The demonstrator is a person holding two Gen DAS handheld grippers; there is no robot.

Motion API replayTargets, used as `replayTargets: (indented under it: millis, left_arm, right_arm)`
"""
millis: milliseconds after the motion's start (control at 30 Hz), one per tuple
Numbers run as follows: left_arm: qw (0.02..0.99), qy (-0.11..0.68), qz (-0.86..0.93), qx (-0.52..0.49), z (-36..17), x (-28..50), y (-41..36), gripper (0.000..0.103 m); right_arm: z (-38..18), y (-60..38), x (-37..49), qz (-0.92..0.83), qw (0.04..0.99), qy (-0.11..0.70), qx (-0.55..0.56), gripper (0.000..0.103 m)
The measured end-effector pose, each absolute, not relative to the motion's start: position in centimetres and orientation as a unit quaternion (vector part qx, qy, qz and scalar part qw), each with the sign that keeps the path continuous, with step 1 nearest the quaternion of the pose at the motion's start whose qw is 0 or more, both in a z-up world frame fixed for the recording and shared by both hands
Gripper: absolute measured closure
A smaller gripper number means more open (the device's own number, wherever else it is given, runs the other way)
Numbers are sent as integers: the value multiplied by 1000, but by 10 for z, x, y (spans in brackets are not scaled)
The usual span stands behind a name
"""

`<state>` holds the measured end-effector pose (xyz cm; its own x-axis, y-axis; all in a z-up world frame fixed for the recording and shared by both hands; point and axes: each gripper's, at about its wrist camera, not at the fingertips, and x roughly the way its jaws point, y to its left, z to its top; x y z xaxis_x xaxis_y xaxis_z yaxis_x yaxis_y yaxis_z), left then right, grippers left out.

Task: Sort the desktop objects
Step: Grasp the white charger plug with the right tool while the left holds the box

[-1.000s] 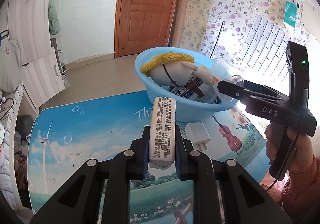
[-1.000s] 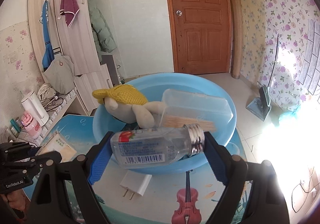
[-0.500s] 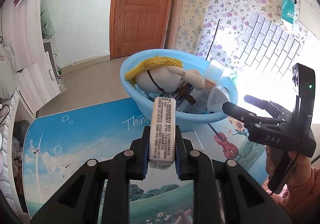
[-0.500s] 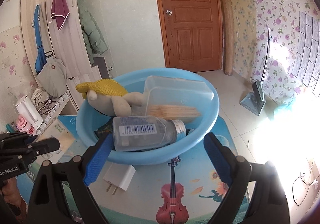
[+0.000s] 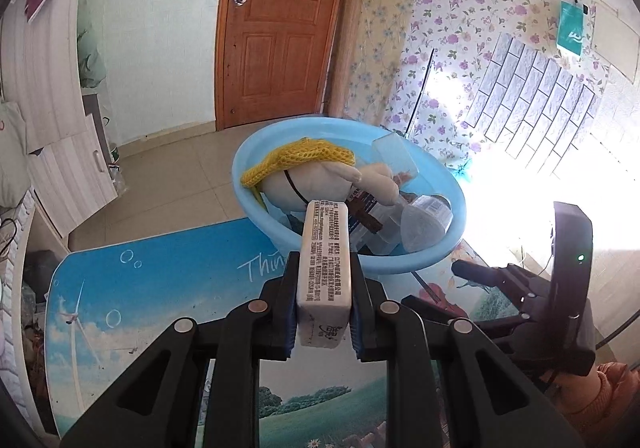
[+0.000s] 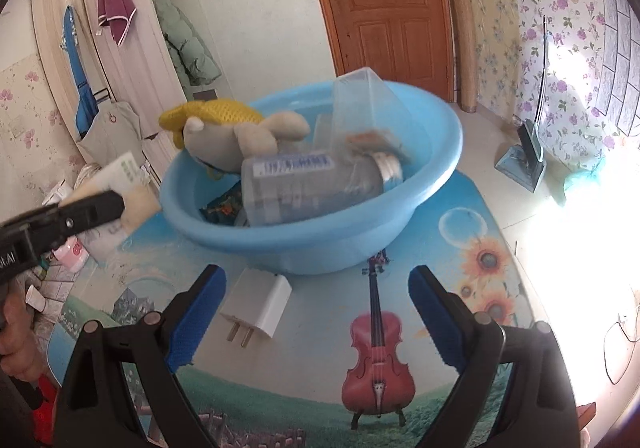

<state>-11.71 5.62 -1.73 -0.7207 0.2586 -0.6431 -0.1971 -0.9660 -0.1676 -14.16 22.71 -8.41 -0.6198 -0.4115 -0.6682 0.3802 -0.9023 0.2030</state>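
My left gripper [image 5: 324, 288] is shut on a beige printed packet [image 5: 326, 260], held just short of the light blue basin [image 5: 256, 208]. In the basin lie a plush toy with a yellow knitted hat [image 5: 320, 180], a clear bottle [image 6: 312, 188] with a metal cap, and a clear plastic box [image 6: 364, 104]. My right gripper [image 6: 316, 288] stands open and low over the table in front of the basin [image 6: 440, 176], with nothing held. A white charger plug [image 6: 256, 304] lies on the table near its left finger. The left gripper's packet [image 6: 128, 184] shows at the left of the right wrist view.
The table carries a printed mat with a violin picture [image 6: 376, 360] and sunflowers. Its right edge drops to a tiled floor in bright glare. A hand in an orange sleeve [image 5: 608, 404] holds the right gripper. Small items and a cabinet stand off the left edge.
The right gripper opened and let go of the clear bottle, which now lies in the basin. It then sank toward the table. The left gripper kept the packet and edged closer to the basin.
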Motion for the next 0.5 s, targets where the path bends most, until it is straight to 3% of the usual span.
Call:
replayTargets:
  millis: [500]
  left_arm:
    - [115, -58, 922, -364, -27, -112, 45, 84]
  right_arm:
    - [-111, 195, -150, -874, 235, -4, 426, 9]
